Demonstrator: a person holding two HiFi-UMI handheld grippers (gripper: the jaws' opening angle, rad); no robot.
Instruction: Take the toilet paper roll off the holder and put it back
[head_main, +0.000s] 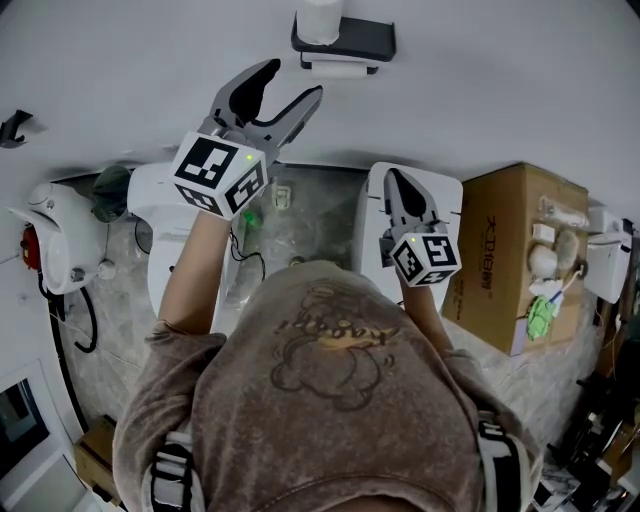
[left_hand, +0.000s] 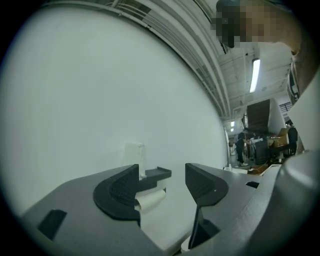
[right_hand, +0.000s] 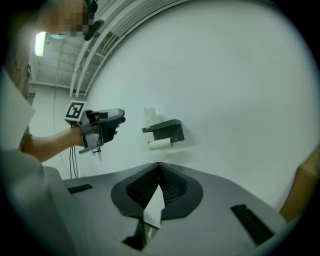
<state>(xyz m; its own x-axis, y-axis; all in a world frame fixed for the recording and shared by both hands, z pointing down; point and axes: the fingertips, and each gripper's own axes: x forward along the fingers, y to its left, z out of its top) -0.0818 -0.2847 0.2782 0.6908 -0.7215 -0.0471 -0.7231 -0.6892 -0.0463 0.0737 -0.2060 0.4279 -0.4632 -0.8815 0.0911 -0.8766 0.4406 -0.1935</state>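
Left gripper (head_main: 293, 82), jaws gaping empty, is hovering beside the holder (head_main: 345, 38); aimed high, it is risking pinching that, not the toilet paper roll (head_main: 340, 69). Right gripper (head_main: 394, 179) is sitting shut.

Beyond the jaws: holder (left_hand: 156, 175) matt black, smooth; toilet paper roll (left_hand: 150, 199) matt white paper. Jaw pads (left_hand: 122, 187) ribbed, matt dark plastic.

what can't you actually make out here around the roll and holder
Toilet paper roll: left gripper view, one end hidden by the left gripper.
White object on the holder: head view, cut off by the top edge; what it is, unclear.
Roll's mounting: too small in every view.
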